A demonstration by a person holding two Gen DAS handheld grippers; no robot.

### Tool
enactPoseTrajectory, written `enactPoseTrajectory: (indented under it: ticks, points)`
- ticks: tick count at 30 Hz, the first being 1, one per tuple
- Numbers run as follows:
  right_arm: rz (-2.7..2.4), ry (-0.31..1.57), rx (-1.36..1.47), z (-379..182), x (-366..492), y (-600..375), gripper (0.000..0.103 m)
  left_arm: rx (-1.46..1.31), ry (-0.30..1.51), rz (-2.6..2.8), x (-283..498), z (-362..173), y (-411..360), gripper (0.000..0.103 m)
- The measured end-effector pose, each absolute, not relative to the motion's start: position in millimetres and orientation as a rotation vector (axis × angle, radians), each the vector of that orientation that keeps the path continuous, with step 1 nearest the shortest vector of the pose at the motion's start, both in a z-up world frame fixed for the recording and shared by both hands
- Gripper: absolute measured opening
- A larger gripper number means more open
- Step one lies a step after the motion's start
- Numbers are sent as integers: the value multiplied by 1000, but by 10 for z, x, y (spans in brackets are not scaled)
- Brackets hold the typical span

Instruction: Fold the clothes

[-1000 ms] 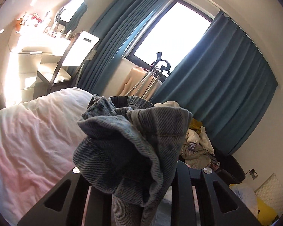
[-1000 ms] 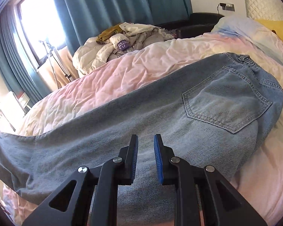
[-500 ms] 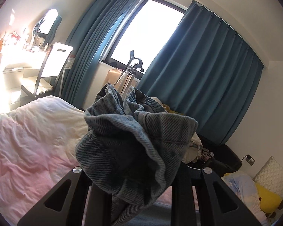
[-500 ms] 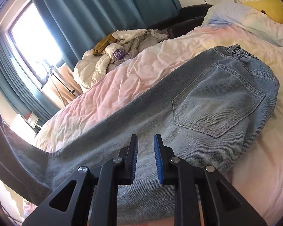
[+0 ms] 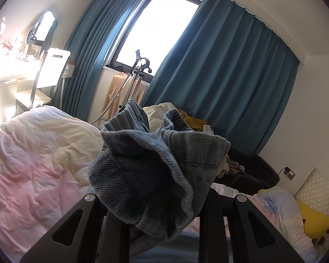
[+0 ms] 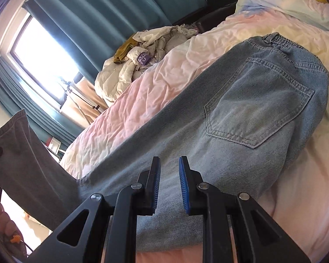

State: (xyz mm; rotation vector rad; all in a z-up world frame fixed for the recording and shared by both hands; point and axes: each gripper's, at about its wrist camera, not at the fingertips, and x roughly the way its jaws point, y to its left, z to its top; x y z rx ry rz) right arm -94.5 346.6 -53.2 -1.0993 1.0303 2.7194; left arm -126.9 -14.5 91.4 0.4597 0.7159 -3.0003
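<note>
Blue jeans [image 6: 247, 118] lie flat on the pink-and-white duvet [image 6: 155, 81], back pocket up, waistband at the far right. The leg end rises off the bed at the left of the right wrist view [image 6: 26, 166]. My left gripper [image 5: 162, 199] is shut on the bunched hem of that jeans leg [image 5: 155, 166], held above the bed; the cloth hides its fingertips. My right gripper [image 6: 169, 182] hovers just above the thigh of the jeans, its blue-padded fingers [image 6: 184, 186] a small gap apart and holding nothing.
A heap of pale clothes [image 6: 142, 54] lies past the bed's far edge, below teal curtains [image 5: 226, 70] and a window. A tripod [image 5: 136, 74] and white chair [image 5: 52, 65] stand at left. Pillows and a yellow plush [image 5: 313, 221] lie at the headboard end.
My left gripper has lifted the jeans hem higher and swung it toward the head of the bed. In the right wrist view the leg now stands up at the left. The right gripper tilted slightly.
</note>
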Motion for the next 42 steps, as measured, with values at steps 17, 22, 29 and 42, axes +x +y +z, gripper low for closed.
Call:
enactPoseTrajectory:
  ticks: [17,22,29,42]
  points:
    - [2619,1216,-1190,-698,-964,3686,18,722,626,-3089,-1397,260,688,20]
    - [2597,1249,-1191,-722,-971,3754,18,823,551,-3114,-1379,-39,960,20]
    - [2575,1275,-1193,-748,-898,3807,18,978,375,-3157,-1312,-514,1298,21]
    - [2580,1228,-1195,-769,-1005,3794,18,1140,115,-3127,-1291,-564,1639,41]
